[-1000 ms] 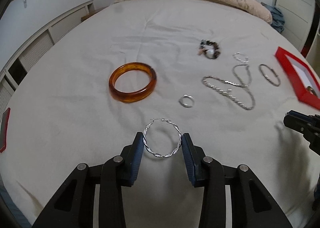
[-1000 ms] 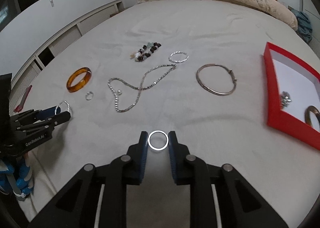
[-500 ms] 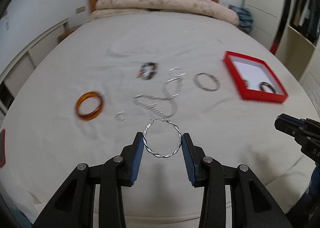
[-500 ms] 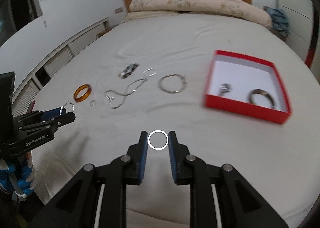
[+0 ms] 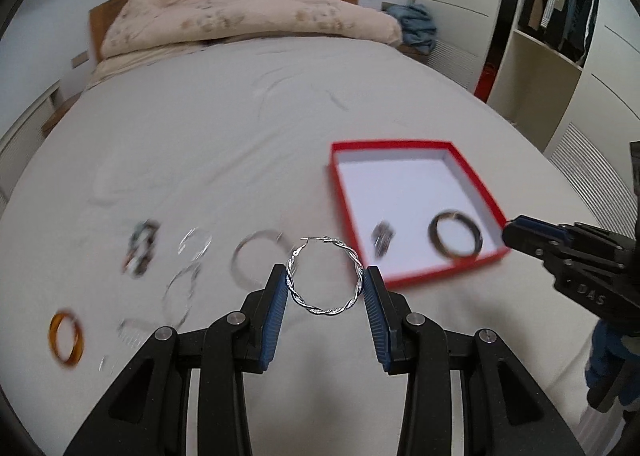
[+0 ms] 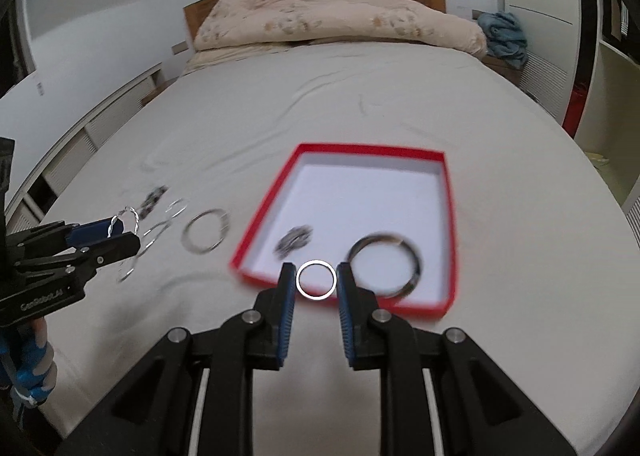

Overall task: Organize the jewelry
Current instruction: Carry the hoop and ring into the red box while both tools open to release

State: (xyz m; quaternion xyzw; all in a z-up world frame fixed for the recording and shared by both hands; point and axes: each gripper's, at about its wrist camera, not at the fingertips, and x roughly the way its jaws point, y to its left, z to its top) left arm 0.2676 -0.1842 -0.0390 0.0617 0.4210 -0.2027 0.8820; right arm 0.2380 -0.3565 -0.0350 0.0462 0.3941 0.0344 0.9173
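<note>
Above the bed, the left gripper [image 5: 325, 285] pinches a twisted hoop [image 5: 325, 277]; the right gripper [image 6: 316, 281] pinches a plain ring [image 6: 316, 280]. Early release risks either piece missing the red box [image 6: 448, 192].

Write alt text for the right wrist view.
The right tool grips a small plain silver ring over the near edge of a red box on a bed. Inside lie a dark bangle and a smaller blurred piece.
</note>
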